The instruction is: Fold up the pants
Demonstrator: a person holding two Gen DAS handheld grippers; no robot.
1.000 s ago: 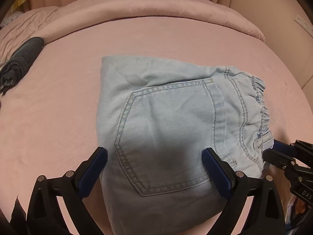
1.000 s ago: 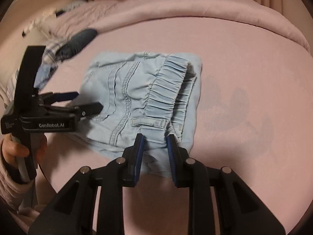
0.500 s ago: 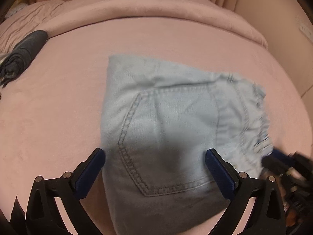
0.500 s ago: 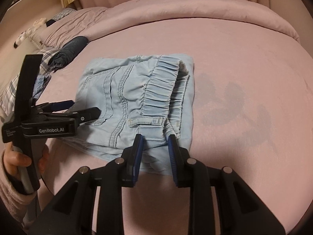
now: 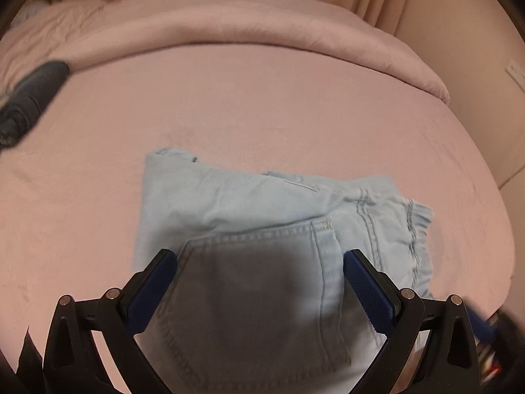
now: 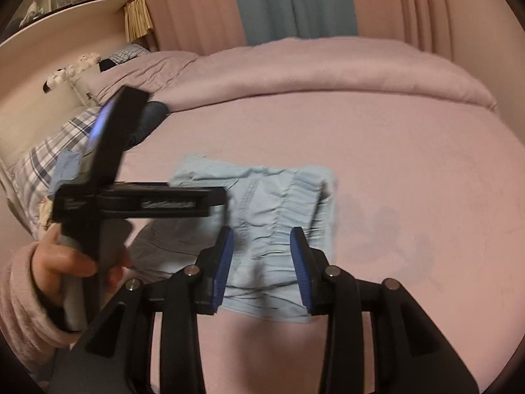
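We have the pants (image 5: 262,229), pale blue denim, lying folded into a compact square on the pink bed (image 5: 262,98), with the elastic waistband toward our right side. The left gripper (image 5: 259,282) hovers over the back pocket with its fingers spread wide and nothing between them; the right gripper (image 6: 262,262) hangs above the gathered waistband, fingers also apart and holding nothing. We judge the cloth soft and light but thick where the layers stack, so it should bend readily yet spring open a little at the fold; the firm seamed edges, waistband or the folded side, look like the best places to pinch, taking all layers at once. Compared with a second ago, the right fingers, then nearly closed at the near edge of the waistband, have opened, and both cameras have pulled back and tipped up, so the pants sit lower in each view.
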